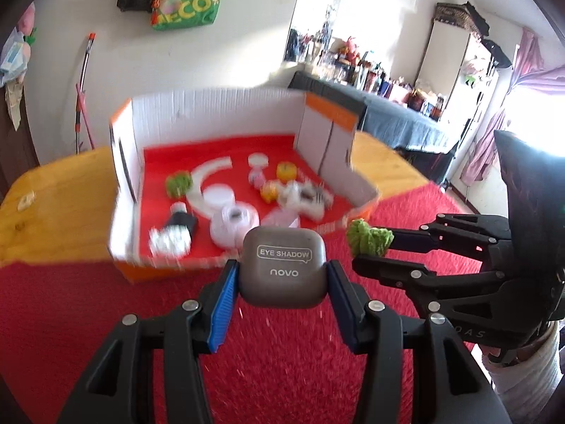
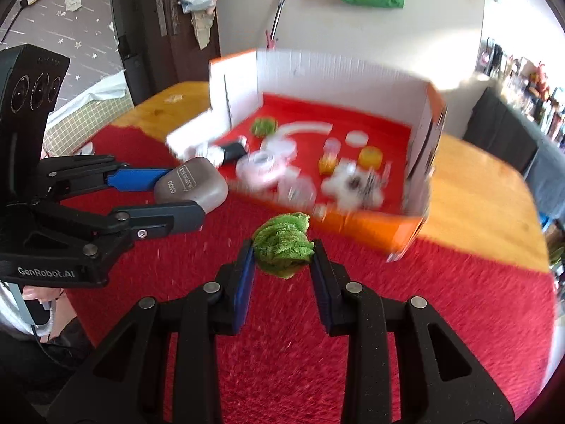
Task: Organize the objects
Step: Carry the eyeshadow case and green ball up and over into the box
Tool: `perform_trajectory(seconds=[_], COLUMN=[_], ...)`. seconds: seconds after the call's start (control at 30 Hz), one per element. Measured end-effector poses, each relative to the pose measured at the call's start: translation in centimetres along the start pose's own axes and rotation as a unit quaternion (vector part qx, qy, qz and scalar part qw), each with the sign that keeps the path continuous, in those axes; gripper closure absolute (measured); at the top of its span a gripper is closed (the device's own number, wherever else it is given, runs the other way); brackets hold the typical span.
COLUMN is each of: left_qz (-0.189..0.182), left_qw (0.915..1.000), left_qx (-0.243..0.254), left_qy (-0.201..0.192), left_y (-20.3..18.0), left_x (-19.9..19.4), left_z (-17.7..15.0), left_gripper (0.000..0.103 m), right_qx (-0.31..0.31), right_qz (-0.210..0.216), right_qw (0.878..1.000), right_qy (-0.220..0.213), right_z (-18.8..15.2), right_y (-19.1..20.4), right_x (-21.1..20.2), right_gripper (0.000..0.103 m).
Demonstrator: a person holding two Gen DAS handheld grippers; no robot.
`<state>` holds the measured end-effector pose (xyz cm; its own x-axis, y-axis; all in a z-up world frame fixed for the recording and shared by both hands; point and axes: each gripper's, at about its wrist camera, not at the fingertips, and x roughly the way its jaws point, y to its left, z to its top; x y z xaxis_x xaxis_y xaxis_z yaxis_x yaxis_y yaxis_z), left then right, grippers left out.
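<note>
My left gripper is shut on a grey eye shadow case marked "novo", held above the red cloth just in front of the box; it also shows in the right wrist view. My right gripper is shut on a fuzzy green ball, seen from the left wrist view near the box's front right corner. The open white and orange cardboard box holds a second green ball, white jars, yellow items and a black bottle.
A red cloth covers the near part of the wooden table. The box's right flap stands up. A bed and cluttered shelves lie beyond at right, a wall with a green bag behind.
</note>
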<state>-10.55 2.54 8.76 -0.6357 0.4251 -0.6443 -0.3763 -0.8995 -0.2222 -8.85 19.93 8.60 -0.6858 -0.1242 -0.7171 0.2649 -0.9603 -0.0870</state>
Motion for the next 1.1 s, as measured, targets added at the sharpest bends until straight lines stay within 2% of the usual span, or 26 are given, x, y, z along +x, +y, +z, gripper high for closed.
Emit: perform_trajectory(seconds=[0.1,0.23,0.37,0.57,0.67,0.77,1.1], left_qz=[0.014,0.016,0.016,0.015,0.012,0.024,0.033], left_qw=[0.9998,0.9997,0.9987,0.9963,0.9951,0.9943,0.9926], left_qx=[0.013,0.0,-0.021,-0.035,-0.046,-0.041,-0.039], left_qy=[-0.004,0.018,0.044,0.077,0.087,0.095,0.111], left_y=[0.3,1.4,3.1,4.7,5.4,5.6,6.2], left_x=[0.2,2.6,5.7,9.5,11.0,12.5,15.6], left_z=[2.7,5.9,8.2,10.3,10.9,11.2,11.7], left_gripper=[0.051,0.051,0.051,0.051,0.051,0.051,0.051], right_qx=[0.001,0.007,0.022,0.057,0.082,0.112,0.18], right_qz=[-0.027,-0.063,-0.091,-0.099,-0.103,-0.1,-0.096], right_qw=[1.0,0.998,0.995,0.989,0.984,0.978,0.958], right_qy=[-0.009,-0.003,0.031,0.093,0.12,0.142,0.199], right_z=[3.3,7.6,11.4,14.9,15.8,16.2,15.4], right_y=[-0.5,-1.6,-3.0,-4.9,-6.1,-7.3,-10.1], right_x=[-0.8,0.0,2.9,7.7,10.0,11.8,16.3], right_gripper=[0.073,0.073,0.073,0.073,0.073,0.073,0.073])
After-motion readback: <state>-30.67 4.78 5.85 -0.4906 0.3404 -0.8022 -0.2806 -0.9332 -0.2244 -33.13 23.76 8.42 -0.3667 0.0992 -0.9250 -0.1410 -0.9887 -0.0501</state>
